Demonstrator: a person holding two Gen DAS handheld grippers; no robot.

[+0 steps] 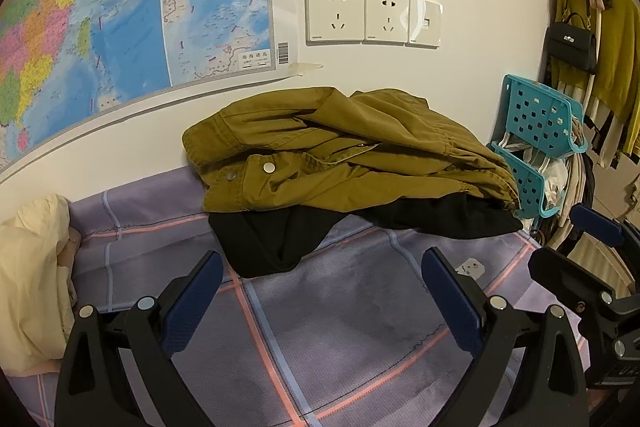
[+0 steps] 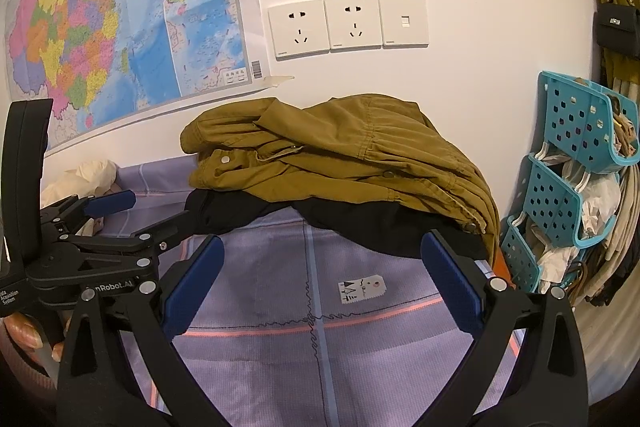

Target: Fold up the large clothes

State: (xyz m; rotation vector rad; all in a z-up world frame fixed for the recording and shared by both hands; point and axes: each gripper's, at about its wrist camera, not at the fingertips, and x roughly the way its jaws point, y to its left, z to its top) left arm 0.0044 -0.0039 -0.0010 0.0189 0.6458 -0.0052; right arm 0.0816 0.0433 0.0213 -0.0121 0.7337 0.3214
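Observation:
An olive-brown jacket [image 1: 340, 151] with metal snaps lies crumpled against the wall on top of a black garment [image 1: 272, 243], on a purple checked bedsheet [image 1: 344, 339]. My left gripper [image 1: 320, 291] is open and empty, a short way in front of the pile. My right gripper [image 2: 320, 275] is open and empty, also just in front of the jacket [image 2: 340, 155] and black garment [image 2: 224, 211]. The right gripper shows at the right edge of the left wrist view [image 1: 580, 251]; the left gripper shows at the left of the right wrist view [image 2: 132, 215].
A cream cloth [image 1: 32, 275] lies bunched at the bed's left. A wall map [image 1: 120, 7] and sockets [image 1: 372, 15] are behind the pile. Turquoise stacked baskets [image 2: 568, 179] stand at the right bed edge, with hanging clothes and a black handbag [image 1: 572, 47] beyond.

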